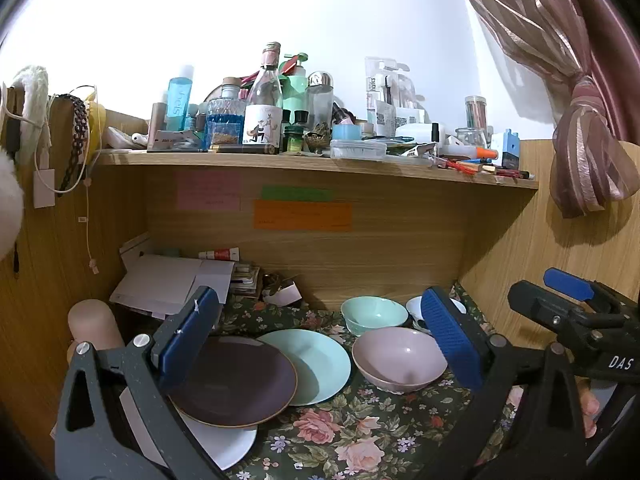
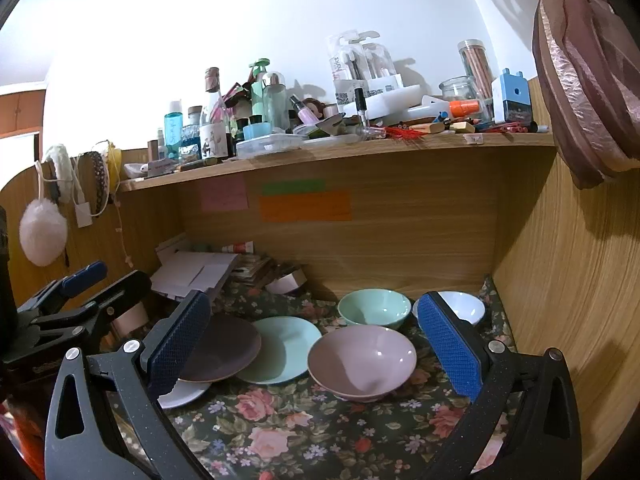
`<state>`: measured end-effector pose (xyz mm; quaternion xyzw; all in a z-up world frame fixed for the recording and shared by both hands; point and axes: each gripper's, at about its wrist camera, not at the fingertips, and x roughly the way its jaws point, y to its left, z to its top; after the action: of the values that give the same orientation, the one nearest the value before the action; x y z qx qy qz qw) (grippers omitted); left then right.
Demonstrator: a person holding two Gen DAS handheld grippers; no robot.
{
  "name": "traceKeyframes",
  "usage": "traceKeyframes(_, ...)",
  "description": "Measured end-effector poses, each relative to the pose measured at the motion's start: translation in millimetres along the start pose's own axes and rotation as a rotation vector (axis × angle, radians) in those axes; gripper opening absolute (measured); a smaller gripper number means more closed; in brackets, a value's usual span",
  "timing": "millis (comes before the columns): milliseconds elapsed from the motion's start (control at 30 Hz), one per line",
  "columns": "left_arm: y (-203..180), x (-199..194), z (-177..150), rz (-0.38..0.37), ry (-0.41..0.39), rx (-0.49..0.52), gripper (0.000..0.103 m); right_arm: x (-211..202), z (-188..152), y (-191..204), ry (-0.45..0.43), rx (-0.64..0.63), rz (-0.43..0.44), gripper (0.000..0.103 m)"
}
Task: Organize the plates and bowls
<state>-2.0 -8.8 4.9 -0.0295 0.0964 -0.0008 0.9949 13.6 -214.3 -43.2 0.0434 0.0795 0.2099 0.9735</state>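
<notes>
On the floral cloth (image 1: 360,440) lie a dark purple plate (image 1: 236,380), overlapping a mint plate (image 1: 320,364) and a white plate (image 1: 228,444). To their right stand a pink bowl (image 1: 400,356), a mint bowl (image 1: 374,314) and a white bowl (image 1: 416,310). My left gripper (image 1: 320,344) is open and empty above the plates. My right gripper (image 2: 312,344) is open and empty above the pink bowl (image 2: 362,360) and mint plate (image 2: 286,348). The purple plate (image 2: 224,348), white plate (image 2: 184,394), mint bowl (image 2: 374,308) and white bowl (image 2: 464,306) also show there.
A wooden shelf (image 1: 320,164) crowded with bottles and jars hangs over the desk. Papers and boxes (image 1: 172,284) pile at the back left. A beige cylinder (image 1: 94,324) stands at left. Wooden walls close in the back and right side (image 2: 560,280). A curtain (image 1: 588,120) hangs at right.
</notes>
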Motion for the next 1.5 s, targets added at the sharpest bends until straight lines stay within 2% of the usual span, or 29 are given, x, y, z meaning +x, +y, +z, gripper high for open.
traceKeyframes(1500, -5.0, 3.4, -0.4, -0.006, 0.004, 0.011, 0.103, 2.0, -0.3, 0.3, 0.004, -0.007, -0.004, 0.103)
